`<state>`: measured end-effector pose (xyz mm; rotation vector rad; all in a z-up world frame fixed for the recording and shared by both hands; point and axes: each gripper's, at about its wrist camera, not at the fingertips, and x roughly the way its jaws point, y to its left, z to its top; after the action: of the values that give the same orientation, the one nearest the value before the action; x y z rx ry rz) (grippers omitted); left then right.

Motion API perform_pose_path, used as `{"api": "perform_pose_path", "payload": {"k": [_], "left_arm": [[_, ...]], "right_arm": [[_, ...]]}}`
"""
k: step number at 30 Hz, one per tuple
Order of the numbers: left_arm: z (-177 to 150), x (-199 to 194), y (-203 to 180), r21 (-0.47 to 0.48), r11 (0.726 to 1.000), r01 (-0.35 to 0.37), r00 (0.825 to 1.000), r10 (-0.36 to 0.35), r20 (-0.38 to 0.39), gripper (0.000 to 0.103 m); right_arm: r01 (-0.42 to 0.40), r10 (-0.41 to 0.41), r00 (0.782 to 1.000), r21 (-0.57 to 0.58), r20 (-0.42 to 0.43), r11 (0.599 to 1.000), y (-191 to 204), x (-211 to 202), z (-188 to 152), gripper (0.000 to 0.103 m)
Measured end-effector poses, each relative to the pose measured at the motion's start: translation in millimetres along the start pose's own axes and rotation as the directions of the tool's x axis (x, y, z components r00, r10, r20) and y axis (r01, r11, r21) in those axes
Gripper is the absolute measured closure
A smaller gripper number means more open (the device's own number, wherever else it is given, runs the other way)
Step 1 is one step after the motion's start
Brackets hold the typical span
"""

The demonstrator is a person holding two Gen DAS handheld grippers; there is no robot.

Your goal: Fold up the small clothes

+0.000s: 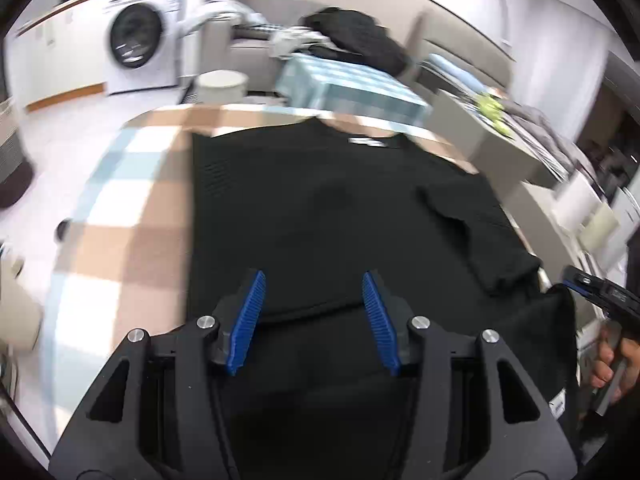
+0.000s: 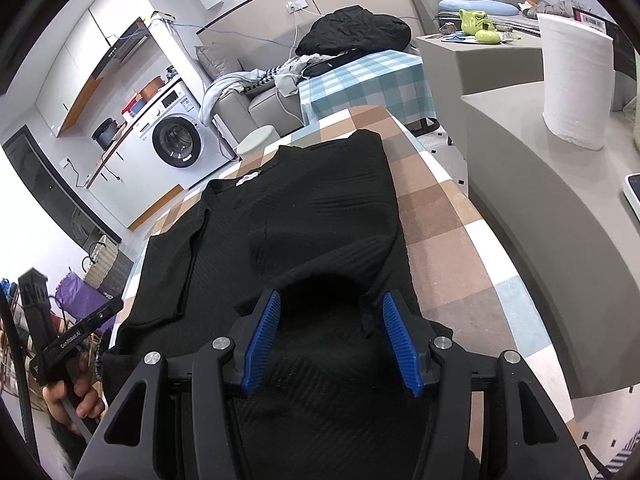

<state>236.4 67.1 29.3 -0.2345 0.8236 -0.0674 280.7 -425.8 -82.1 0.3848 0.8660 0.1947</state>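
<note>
One black ribbed garment (image 2: 304,216) lies spread along the checked tablecloth (image 2: 444,220), its neckline with a white label (image 2: 249,178) at the far end and both side panels folded in over the middle; in the left wrist view the same garment (image 1: 320,216) fills the table centre, a folded sleeve lying on its right half. Over the garment's near end the right gripper (image 2: 327,300) hangs with its blue pads (image 2: 402,344) standing moderately apart and a raised hump of the black cloth between them; whether the pads touch the cloth cannot be told. The left gripper (image 1: 314,280) hovers over the garment's near hem, its jaws parted about as far, with nothing pinched between the blue pads (image 1: 249,320); this view is blurred. To the garment's left in the right wrist view, a hand (image 2: 76,396) grips the handle of the left gripper; in the left wrist view another hand (image 1: 612,364) at the garment's right edge holds the right gripper's handle. Beyond the garment's far end stands a second table under a blue checked cloth (image 2: 360,80) bearing a heap of dark clothing (image 2: 352,28). Further beyond, to the garment's left, stands a white washing machine (image 2: 176,140) with a dark pot (image 2: 105,133) on the counter beside it; what the pot holds cannot be seen. To the garment's right a grey counter (image 2: 540,208) carries a white paper roll (image 2: 576,80), and a woven basket (image 2: 102,264) sits on the floor at the garment's left, its contents unclear.
</note>
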Motion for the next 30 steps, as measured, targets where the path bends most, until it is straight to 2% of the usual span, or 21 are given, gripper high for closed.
{"api": "perform_pose_path", "payload": {"k": [4,6,7,8,11,14,16,18,19,20,21,23,28,30], "left_arm": [[-34.5,-19.3,50.3,-0.051,0.993,-0.103,0.995,0.104,0.012,0.055],[-45.8,-28.0,69.5,-0.079,0.987,-0.14,0.99,0.141,0.012,0.05],[-51.6,-32.6,79.5,-0.099,0.983,-0.154,0.988,0.155,0.007,0.043],[-58.9,-36.8,88.3,-0.115,0.981,-0.156,0.988,0.157,0.004,0.037],[-79.1,-39.8,108.1,-0.157,0.979,-0.134,0.991,0.131,-0.03,0.037],[-93.2,-32.4,112.0,-0.144,0.979,-0.146,0.988,0.139,-0.063,0.037],[-98.4,-28.3,111.6,-0.135,0.979,-0.152,0.987,0.145,-0.066,0.037],[-100.9,-24.9,111.7,-0.136,0.979,-0.148,0.988,0.14,-0.069,0.05],[-102.2,-23.4,114.5,-0.142,0.98,-0.14,0.988,0.13,-0.078,0.072],[-99.6,-21.0,110.5,-0.145,0.979,-0.146,0.987,0.135,-0.083,0.09],[-100.4,-21.6,113.7,-0.15,0.976,-0.158,0.986,0.147,-0.077,0.093],[-98.7,-24.8,116.0,-0.167,0.975,-0.147,0.989,0.14,-0.053,0.096],[-97.8,-29.6,120.3,-0.19,0.968,-0.165,0.986,0.162,-0.031,0.098],[-98.7,-30.7,120.2,-0.194,0.967,-0.163,0.987,0.161,-0.03,0.098]], "right_arm": [[0.022,-0.021,1.0,-0.033,0.021,0.999,-2.5,-14.3,1.3,0.048],[0.039,-0.037,0.998,-0.041,0.048,0.998,-9.2,-28.3,1.3,0.045],[0.049,-0.047,0.997,-0.04,0.055,0.998,-13.5,-33.4,0.7,0.042],[0.061,-0.059,0.997,-0.035,0.052,0.998,-19.5,-37.8,-1.3,0.037],[0.072,-0.073,0.997,-0.03,-0.012,0.997,-32.9,-33.3,-9.6,0.035],[0.061,-0.061,0.995,0.0,-0.074,0.998,-40.8,-16.1,-21.6,0.036],[0.037,-0.035,0.996,0.025,-0.083,0.999,-42.8,-4.8,-26.3,0.042],[0.016,-0.012,0.996,0.04,-0.085,0.999,-42.7,5.9,-25.5,0.057],[0.007,-0.003,0.996,0.049,-0.086,0.999,-42.8,10.9,-24.4,0.063],[0.008,-0.003,0.996,0.058,-0.086,0.998,-42.8,15.4,-23.2,0.072],[0.011,-0.006,0.997,0.063,-0.075,0.998,-42.4,17.9,-21.3,0.081],[0.001,0.003,0.999,0.078,-0.046,0.997,-41.1,19.4,-16.1,0.089],[0.001,0.002,0.999,0.088,-0.036,0.996,-36.3,26.5,-3.0,0.09],[0.038,-0.034,0.997,0.069,-0.067,0.997,-34.5,30.4,-2.6,0.089]]}}
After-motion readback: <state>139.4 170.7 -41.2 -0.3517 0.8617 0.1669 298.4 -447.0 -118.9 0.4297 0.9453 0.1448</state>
